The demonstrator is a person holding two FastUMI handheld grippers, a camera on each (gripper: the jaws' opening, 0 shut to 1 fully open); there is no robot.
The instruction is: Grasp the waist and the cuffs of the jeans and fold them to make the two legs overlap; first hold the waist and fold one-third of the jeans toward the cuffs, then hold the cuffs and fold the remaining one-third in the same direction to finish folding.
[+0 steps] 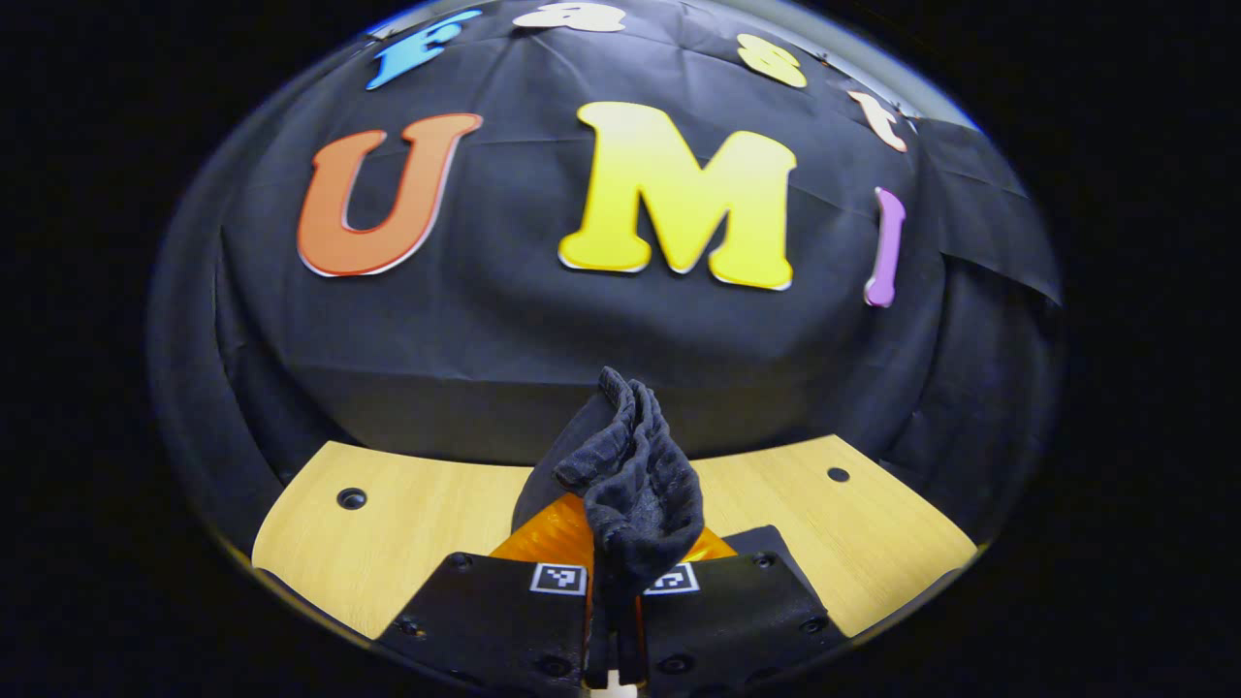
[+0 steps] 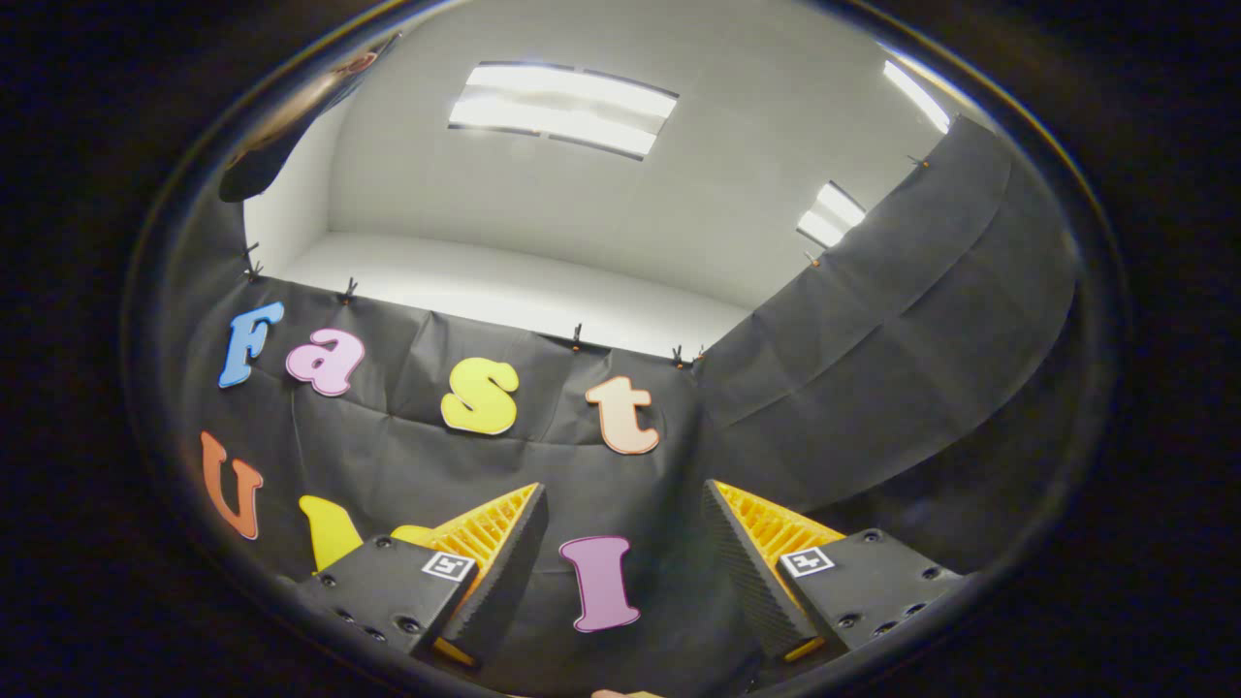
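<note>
Left gripper (image 1: pixel 613 601) clamped on jeans (image 1: pixel 635 475)

Coarse dark jeans (image 1: pixel 635 485), smooth wooden table (image 1: pixel 388 523)

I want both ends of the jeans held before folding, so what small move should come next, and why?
Probably lower the right gripper toward the light wooden table to take hold of the jeans: its jaws stand open with nothing between them, aimed up at the wall and ceiling, while the left gripper is shut on bunched dark denim fabric.
</note>
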